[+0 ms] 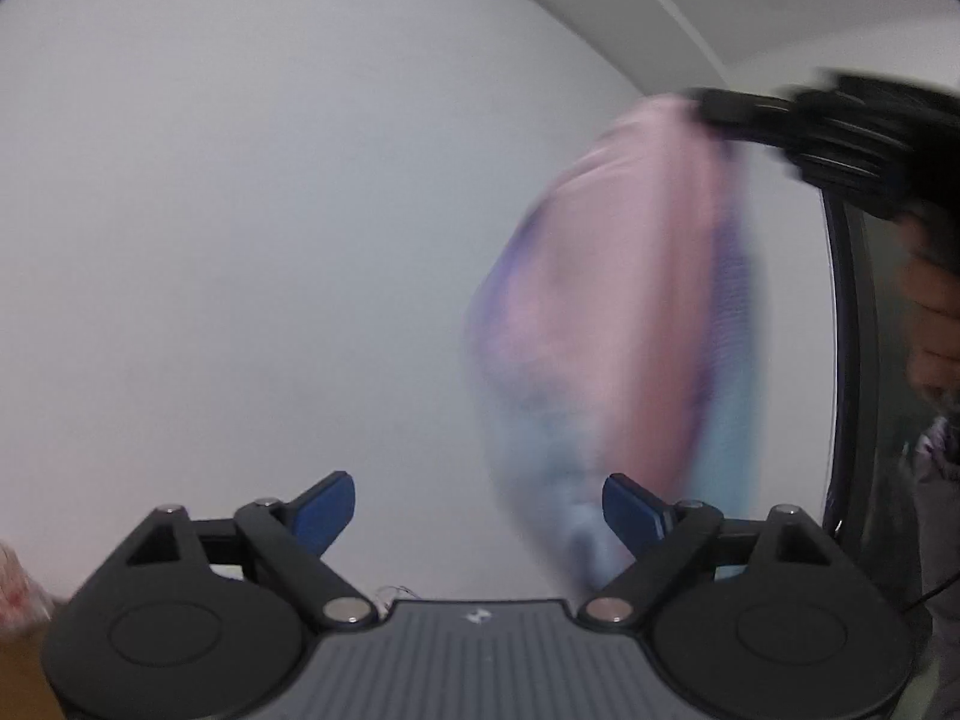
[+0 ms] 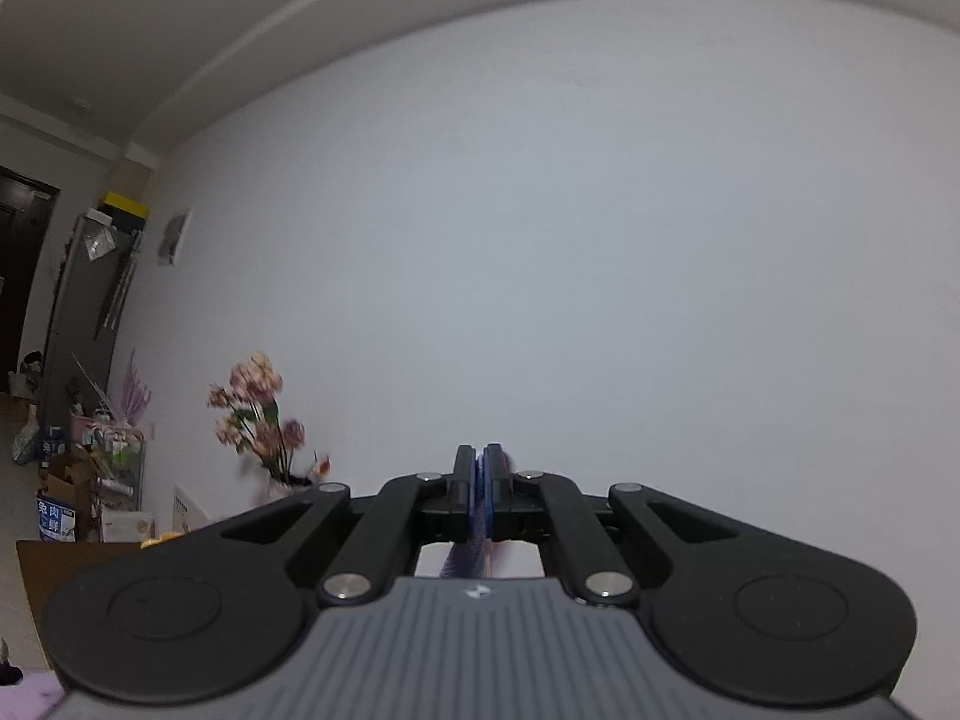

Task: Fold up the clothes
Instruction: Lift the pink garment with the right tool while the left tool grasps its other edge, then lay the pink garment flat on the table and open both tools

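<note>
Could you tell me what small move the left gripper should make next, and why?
Probably move the open left gripper right toward the garment's lower edge and close on it. The right gripper is shut on the top, the cloth hangs free and blurred, and the left fingers hold nothing, so spreading needs a second grip.

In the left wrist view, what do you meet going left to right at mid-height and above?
Bare white wall → hanging pink and blue garment, blurred → right gripper pinching its top → dark door frame.
</note>
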`<state>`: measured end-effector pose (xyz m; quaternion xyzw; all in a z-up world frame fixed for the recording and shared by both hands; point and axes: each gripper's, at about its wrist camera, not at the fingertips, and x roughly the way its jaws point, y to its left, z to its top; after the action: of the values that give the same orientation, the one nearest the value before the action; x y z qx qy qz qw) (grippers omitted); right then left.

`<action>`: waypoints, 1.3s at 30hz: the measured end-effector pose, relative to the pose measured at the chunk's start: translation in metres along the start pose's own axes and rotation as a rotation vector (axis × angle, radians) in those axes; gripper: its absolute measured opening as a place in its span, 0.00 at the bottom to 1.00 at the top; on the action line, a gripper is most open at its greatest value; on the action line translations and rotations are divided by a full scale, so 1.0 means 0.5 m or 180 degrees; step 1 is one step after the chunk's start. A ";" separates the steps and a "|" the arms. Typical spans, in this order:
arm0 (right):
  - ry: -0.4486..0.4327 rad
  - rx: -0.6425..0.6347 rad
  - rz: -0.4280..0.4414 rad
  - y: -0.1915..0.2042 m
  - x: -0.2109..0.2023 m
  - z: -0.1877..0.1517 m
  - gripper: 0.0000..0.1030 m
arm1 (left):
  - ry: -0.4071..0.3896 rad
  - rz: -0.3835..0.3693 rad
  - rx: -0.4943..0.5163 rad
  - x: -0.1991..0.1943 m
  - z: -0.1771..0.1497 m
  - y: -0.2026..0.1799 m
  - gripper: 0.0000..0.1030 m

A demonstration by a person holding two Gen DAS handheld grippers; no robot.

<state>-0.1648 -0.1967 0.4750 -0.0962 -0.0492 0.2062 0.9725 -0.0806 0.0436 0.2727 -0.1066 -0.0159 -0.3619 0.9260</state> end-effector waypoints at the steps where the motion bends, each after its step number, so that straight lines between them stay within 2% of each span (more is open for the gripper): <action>1: 0.0008 -0.0007 -0.0001 -0.002 0.003 0.000 0.02 | 0.0007 -0.0116 -0.0106 -0.005 0.000 0.024 0.89; 5: 0.0039 -0.0035 -0.0004 -0.012 0.013 -0.001 0.02 | -0.0104 -0.0496 -0.0704 -0.014 -0.008 0.113 0.89; 7: 0.0055 -0.0049 -0.0006 -0.017 0.019 -0.001 0.02 | -0.0125 -0.0693 -0.0854 -0.009 -0.018 0.135 0.81; 8: 0.0062 -0.0056 -0.0007 -0.020 0.021 -0.001 0.02 | -0.0071 -0.0777 -0.0833 0.000 -0.024 0.134 0.51; 9: 0.0070 -0.0063 -0.0008 -0.022 0.024 -0.001 0.02 | -0.0014 -0.0859 -0.0808 0.009 -0.031 0.131 0.09; 11: 0.0086 -0.0077 -0.0010 -0.027 0.029 -0.002 0.02 | 0.0115 -0.0648 -0.0730 0.030 -0.037 0.135 0.02; 12: 0.0130 -0.0077 -0.0032 -0.034 0.042 -0.008 0.02 | 0.0179 -0.0537 -0.0691 0.041 -0.041 0.136 0.02; 16: 0.0609 -0.0032 -0.0420 -0.100 0.196 -0.100 0.02 | 0.0278 0.0516 -0.0506 0.104 -0.062 0.197 0.02; 17: 0.0803 -0.0014 -0.0593 -0.125 0.257 -0.148 0.02 | 0.0320 0.0799 -0.0451 0.136 -0.073 0.219 0.05; 18: 0.0997 0.0004 -0.0767 -0.150 0.319 -0.197 0.06 | 0.0427 0.1151 -0.0430 0.175 -0.094 0.252 0.19; 19: 0.1190 0.0022 -0.0940 -0.175 0.380 -0.245 0.13 | 0.0759 0.1429 -0.0396 0.217 -0.125 0.283 0.33; 20: 0.1446 0.0041 -0.1106 -0.198 0.435 -0.299 0.33 | 0.1107 0.1701 -0.0360 0.259 -0.156 0.315 0.49; 21: 0.1659 0.0072 -0.1144 -0.200 0.455 -0.347 0.46 | 0.1446 0.1849 -0.0387 0.272 -0.186 0.339 0.37; 22: 0.1771 0.0113 -0.1064 -0.184 0.448 -0.382 0.46 | 0.1623 0.1769 -0.0529 0.257 -0.219 0.359 0.33; 23: 0.1882 0.0154 -0.0983 -0.167 0.440 -0.418 0.46 | 0.1788 0.1674 -0.0678 0.241 -0.251 0.378 0.32; 25: 0.2103 0.0237 -0.0820 -0.134 0.425 -0.489 0.51 | 0.1944 0.1300 -0.0889 0.182 -0.296 0.398 0.34; 27: 0.2322 0.0320 -0.0655 -0.101 0.410 -0.561 0.54 | 0.2074 0.1173 -0.0775 0.126 -0.327 0.375 0.42; 28: 0.2381 0.0378 -0.0512 -0.072 0.393 -0.590 0.55 | 0.2055 0.1209 -0.0709 0.092 -0.343 0.356 0.45; 30: 0.2394 0.0526 -0.0106 0.013 0.340 -0.638 0.60 | 0.1924 0.1306 -0.0680 0.008 -0.354 0.315 0.58; 31: 0.2397 0.0599 0.0098 0.055 0.314 -0.662 0.61 | 0.1912 0.1300 -0.0732 -0.015 -0.364 0.312 0.60; 33: 0.2399 0.0745 0.0505 0.139 0.262 -0.709 0.61 | 0.1893 0.1282 -0.0844 -0.060 -0.385 0.308 0.61; 35: 0.2353 0.0889 0.0777 0.201 0.239 -0.747 0.61 | 0.1857 0.1449 -0.0963 -0.103 -0.366 0.300 0.61; 37: 0.2167 0.1027 0.1086 0.233 0.204 -0.768 0.62 | 0.1818 0.1576 -0.1055 -0.122 -0.363 0.300 0.61; 39: 0.2137 0.1024 0.1254 0.252 0.191 -0.777 0.65 | 0.1809 0.1636 -0.1097 -0.133 -0.359 0.302 0.61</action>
<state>-0.0745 -0.1094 0.0749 -0.0125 0.3226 0.3505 0.8792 -0.0365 0.1583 0.0620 -0.1565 0.3280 -0.1315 0.9223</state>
